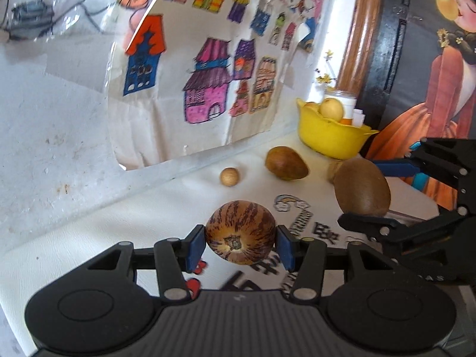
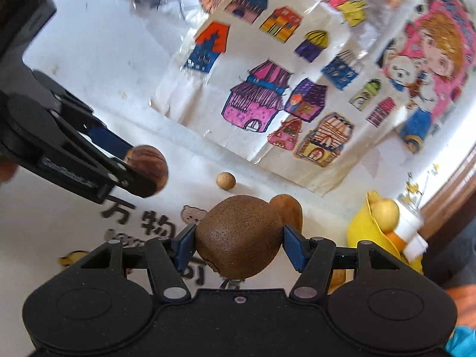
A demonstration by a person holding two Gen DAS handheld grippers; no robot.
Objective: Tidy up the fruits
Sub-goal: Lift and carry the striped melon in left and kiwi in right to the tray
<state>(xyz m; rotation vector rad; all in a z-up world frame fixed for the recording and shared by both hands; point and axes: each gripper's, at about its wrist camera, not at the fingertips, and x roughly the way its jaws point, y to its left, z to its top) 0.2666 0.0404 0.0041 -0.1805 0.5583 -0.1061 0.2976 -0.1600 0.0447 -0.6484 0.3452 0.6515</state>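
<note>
A: In your left wrist view, what is your left gripper point(image 1: 240, 242) doing?

B: Your blue pads point(image 1: 196, 245) are clamped on the striped fruit point(image 1: 240, 232), one on each side, at lower centre of the frame. Its stem end faces you, towards the camera, so its axis runs roughly along the fingers. It is held clear of the white tablecloth point(image 1: 89, 238).

A: And your right gripper point(image 2: 239, 242)?

B: Its pads point(image 2: 293, 245) are clamped on the kiwi point(image 2: 238, 236), at centre of the right wrist view. The kiwi's long axis is tilted, with one end low and towards the camera and the other up and away. In your left wrist view you see the same kiwi point(image 1: 361, 189) at right of centre, held in the right gripper point(image 1: 383, 196), with its long axis leaning from upper left to lower right.

A: Where is the rest of the fruit?

B: On the cloth in your left view: a small round tan fruit point(image 1: 229, 176) at centre, a brown oval fruit point(image 1: 286, 163) to its right, long axis running left to right with the pointed end at right. Behind them, at right, the yellow bowl point(image 1: 330, 138) holds a pale yellow fruit point(image 1: 331, 109); an orange one in it is barely visible.

A: And behind that?

B: Children's drawings of houses point(image 1: 205, 89) on the wall.
</note>
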